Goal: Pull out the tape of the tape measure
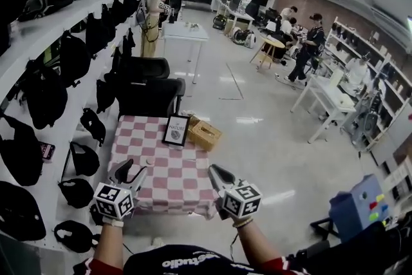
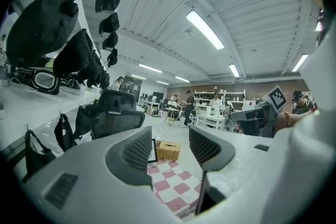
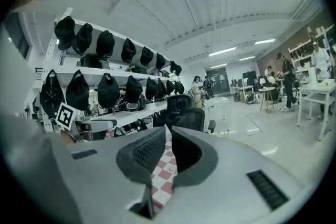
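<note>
A table with a red-and-white checked cloth [image 1: 164,187] stands in front of me. A small pale round object [image 1: 149,161] lies on the cloth near the left side; it is too small to tell whether it is the tape measure. It also shows as a pale disc [image 3: 171,168] between the right jaws' lower edges. My left gripper [image 1: 134,167] hovers over the cloth's near left part, open and empty [image 2: 170,136]. My right gripper [image 1: 214,169] is held over the near right edge, its jaws almost touching with nothing between them [image 3: 168,134].
A framed sign [image 1: 176,131] and a wicker box [image 1: 204,134] stand at the table's far edge. A black office chair [image 1: 149,96] is behind the table. Shelves of black bags [image 1: 38,93] run along the left. People work at tables [image 1: 183,32] farther off.
</note>
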`<state>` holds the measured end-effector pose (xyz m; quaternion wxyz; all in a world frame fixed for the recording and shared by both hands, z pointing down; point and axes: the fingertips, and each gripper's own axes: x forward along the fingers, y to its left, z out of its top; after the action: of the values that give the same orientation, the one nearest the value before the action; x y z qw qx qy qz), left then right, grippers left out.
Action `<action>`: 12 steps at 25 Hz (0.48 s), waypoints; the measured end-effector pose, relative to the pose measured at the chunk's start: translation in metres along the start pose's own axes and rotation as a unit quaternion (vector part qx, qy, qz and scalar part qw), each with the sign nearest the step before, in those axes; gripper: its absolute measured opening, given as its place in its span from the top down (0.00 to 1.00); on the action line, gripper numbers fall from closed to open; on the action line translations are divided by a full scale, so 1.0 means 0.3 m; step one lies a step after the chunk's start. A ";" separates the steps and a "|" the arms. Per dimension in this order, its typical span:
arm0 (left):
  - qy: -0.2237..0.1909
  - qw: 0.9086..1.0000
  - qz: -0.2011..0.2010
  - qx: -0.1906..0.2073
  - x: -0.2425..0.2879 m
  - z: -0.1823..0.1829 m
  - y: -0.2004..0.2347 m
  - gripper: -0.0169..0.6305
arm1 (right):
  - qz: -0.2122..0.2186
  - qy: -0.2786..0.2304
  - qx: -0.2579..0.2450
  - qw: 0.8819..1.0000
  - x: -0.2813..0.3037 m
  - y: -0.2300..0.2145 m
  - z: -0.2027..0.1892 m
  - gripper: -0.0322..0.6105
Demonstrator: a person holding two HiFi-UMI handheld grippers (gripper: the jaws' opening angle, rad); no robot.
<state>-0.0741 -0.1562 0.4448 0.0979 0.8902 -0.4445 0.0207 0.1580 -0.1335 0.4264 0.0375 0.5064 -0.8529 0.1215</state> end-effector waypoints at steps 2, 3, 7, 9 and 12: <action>-0.010 1.000 -0.001 0.003 -0.023 0.022 -0.046 0.63 | 0.000 -0.009 -0.007 1.000 -0.044 0.001 0.017 0.91; -0.014 1.000 -0.002 0.005 -0.034 0.032 -0.070 0.63 | 0.000 -0.014 -0.009 1.000 -0.065 0.002 0.027 0.91; -0.031 0.999 0.002 0.013 -0.086 0.076 -0.144 0.63 | 0.002 -0.032 -0.012 0.999 -0.131 0.017 0.070 0.91; -0.038 0.999 0.003 0.015 -0.111 0.093 -0.170 0.63 | 0.006 -0.038 -0.013 0.999 -0.150 0.033 0.084 0.91; -0.042 0.999 0.001 0.020 -0.133 0.104 -0.203 0.64 | 0.009 -0.047 -0.010 0.999 -0.170 0.045 0.100 0.91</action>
<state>-0.0514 -0.0950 0.3998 0.0609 0.8915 -0.4488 -0.0078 0.1726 -0.0909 0.3855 0.0015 0.5037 -0.8593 0.0889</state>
